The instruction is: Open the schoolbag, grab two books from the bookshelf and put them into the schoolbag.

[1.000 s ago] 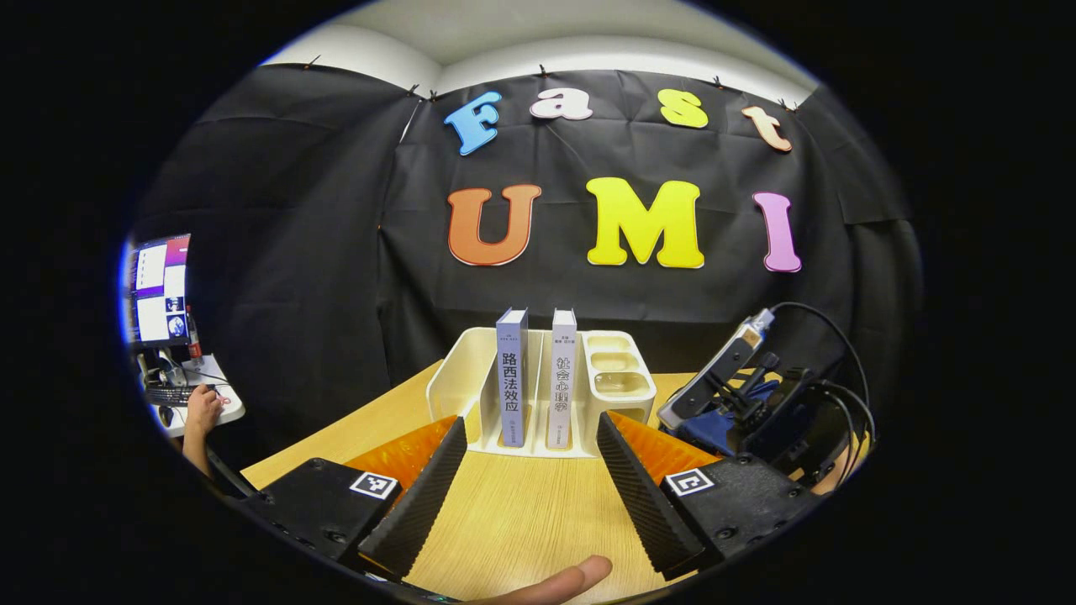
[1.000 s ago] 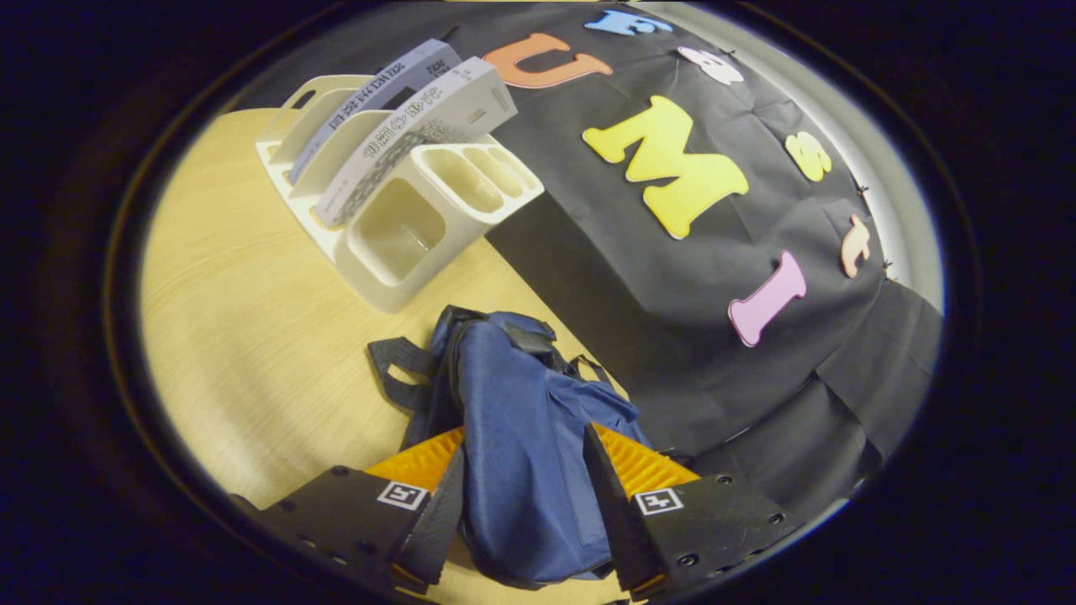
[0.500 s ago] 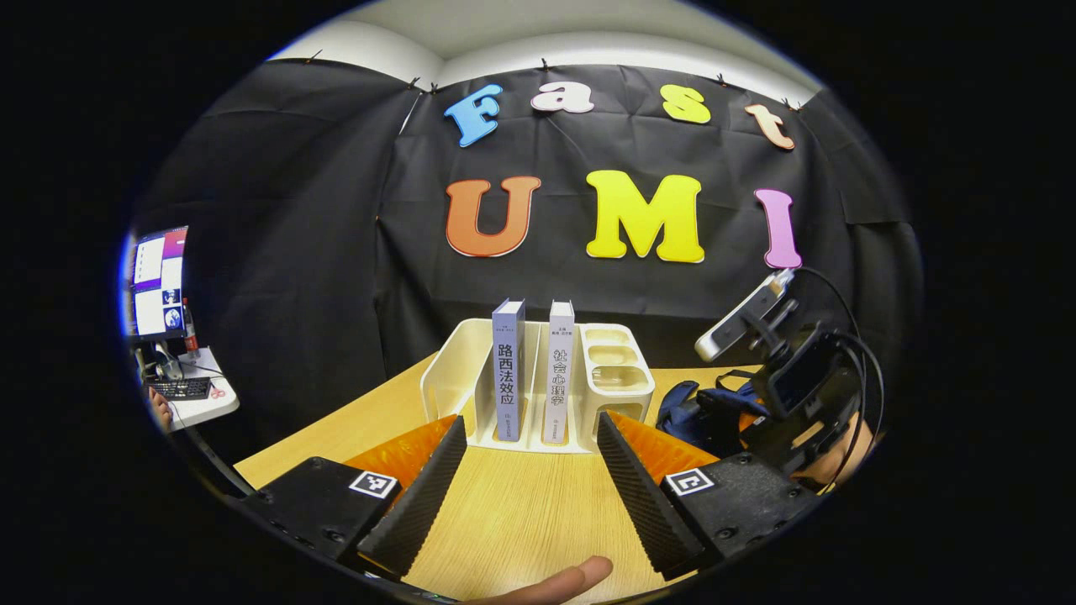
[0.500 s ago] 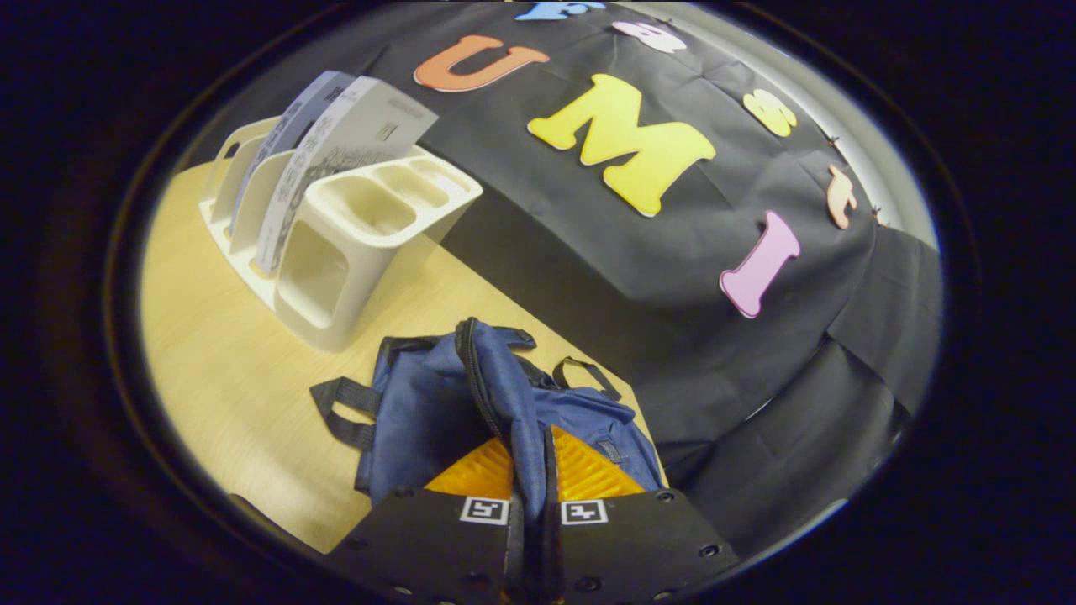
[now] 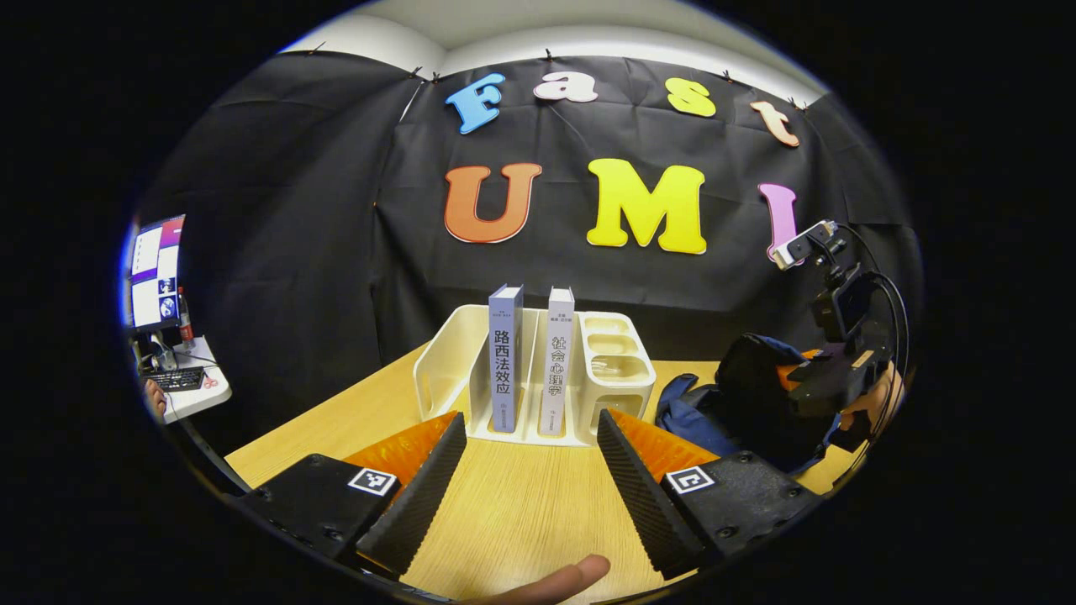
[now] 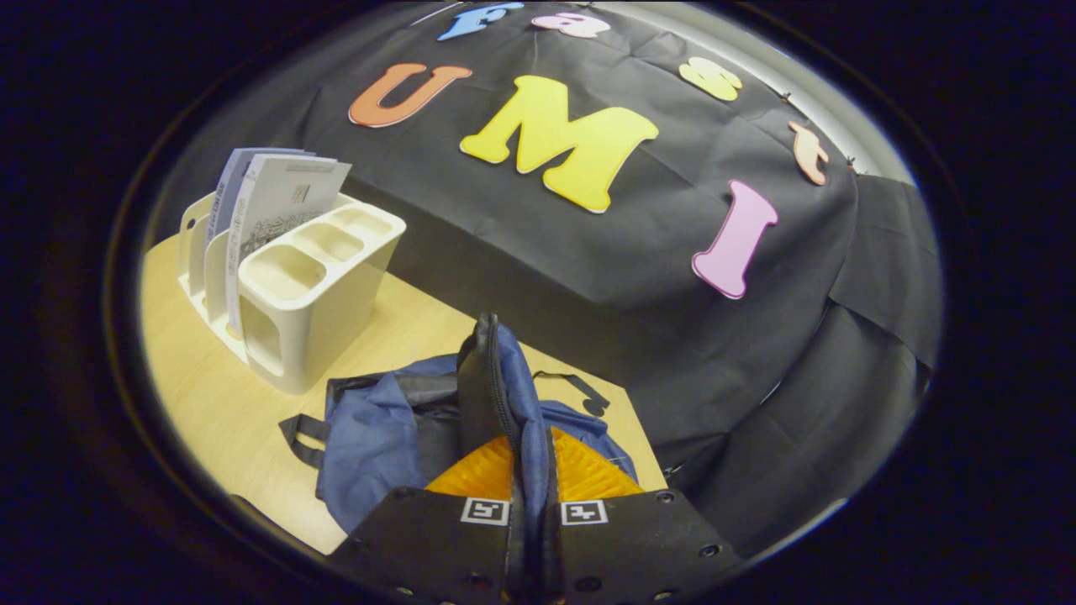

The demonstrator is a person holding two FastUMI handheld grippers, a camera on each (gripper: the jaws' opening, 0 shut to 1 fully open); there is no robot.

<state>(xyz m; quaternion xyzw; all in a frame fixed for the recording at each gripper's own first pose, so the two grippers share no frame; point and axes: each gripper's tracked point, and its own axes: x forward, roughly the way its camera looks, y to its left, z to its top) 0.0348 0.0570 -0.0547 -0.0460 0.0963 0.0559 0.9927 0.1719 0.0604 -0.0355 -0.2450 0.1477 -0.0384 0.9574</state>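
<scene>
- My right tongs [image 6: 530, 470] are clenched on a fold of the schoolbag [image 6: 395, 428], lifting it off the counter [image 5: 521, 504].
- My left tongs [image 5: 530, 470], released, face two upright books [image 5: 530, 361] straight ahead in the bookshelf [image 5: 618, 378].

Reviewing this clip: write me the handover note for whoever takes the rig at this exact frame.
Right gripper: shut on the schoolbag, pinching a fold of its flap along the zipper and holding it lifted above the table.
Left gripper: open, empty, pointed at the bookshelf.
Both books, the blue-grey book and the white book, stand upright in the bookshelf slots.
Done: bag gripped and flap raised.
Left: finish opening the bag, then move both books into it.
</scene>
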